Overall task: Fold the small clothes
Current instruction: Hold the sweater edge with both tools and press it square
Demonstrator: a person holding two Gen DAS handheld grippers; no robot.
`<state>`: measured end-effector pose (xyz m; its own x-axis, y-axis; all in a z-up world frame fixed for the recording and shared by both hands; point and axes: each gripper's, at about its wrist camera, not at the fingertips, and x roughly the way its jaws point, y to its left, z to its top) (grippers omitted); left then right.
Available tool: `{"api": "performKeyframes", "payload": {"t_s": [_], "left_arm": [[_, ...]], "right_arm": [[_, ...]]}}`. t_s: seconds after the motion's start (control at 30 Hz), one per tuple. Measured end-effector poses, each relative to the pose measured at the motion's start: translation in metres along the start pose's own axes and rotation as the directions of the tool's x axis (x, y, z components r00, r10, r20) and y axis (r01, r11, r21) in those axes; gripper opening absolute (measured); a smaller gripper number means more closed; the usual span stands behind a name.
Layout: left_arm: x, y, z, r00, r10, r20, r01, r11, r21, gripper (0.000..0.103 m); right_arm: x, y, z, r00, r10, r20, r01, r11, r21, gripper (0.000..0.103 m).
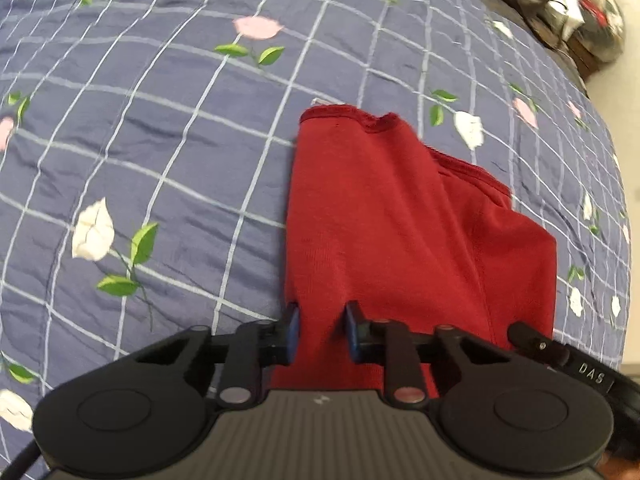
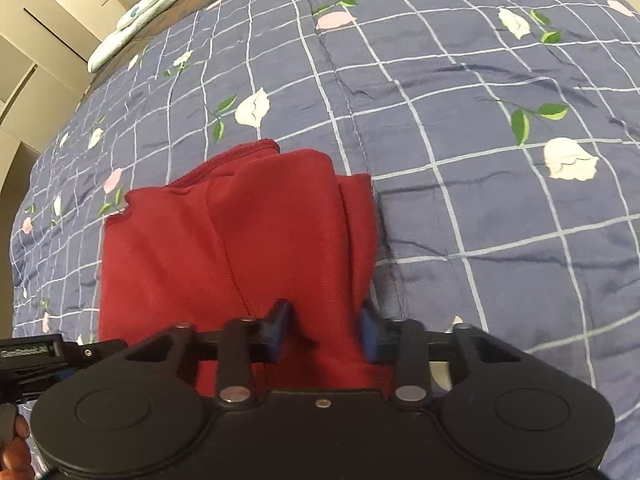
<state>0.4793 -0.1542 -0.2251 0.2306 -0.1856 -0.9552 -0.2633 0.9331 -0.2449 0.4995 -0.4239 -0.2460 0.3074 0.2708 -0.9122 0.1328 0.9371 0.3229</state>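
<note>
A dark red garment [image 1: 400, 220] lies partly folded on a blue checked bedspread [image 1: 160, 140] printed with flowers. Its hemmed edge points away from me. My left gripper [image 1: 323, 322] is shut on the near left part of the cloth, which bunches up between the blue pads. In the right wrist view the same red garment [image 2: 240, 232] shows a seam running down its middle. My right gripper [image 2: 324, 324] is shut on its near right corner, and the fabric rises into the jaws. Both grippers point steeply down, side by side at the near edge.
The bedspread [image 2: 480, 160] spreads wide beyond the garment. Dark clutter [image 1: 560, 0] sits past the bed's far right corner. Folded pale teal bedding [image 2: 152, 12] lies at the far left by cream cupboards [image 2: 32, 60]. A hand [image 2: 14, 452] shows at the lower left.
</note>
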Motion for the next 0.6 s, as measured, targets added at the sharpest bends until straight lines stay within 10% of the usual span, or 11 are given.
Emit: {"api": "performKeyframes", "payload": {"t_s": [0.6], "left_arm": [[-0.116,0.05,0.03,0.974,-0.026,0.224,-0.009,0.988,0.154,0.017]], "right_arm": [[-0.057,0.128,-0.015,0.99,0.109,0.091,-0.09,0.977,-0.193,0.017]]}}
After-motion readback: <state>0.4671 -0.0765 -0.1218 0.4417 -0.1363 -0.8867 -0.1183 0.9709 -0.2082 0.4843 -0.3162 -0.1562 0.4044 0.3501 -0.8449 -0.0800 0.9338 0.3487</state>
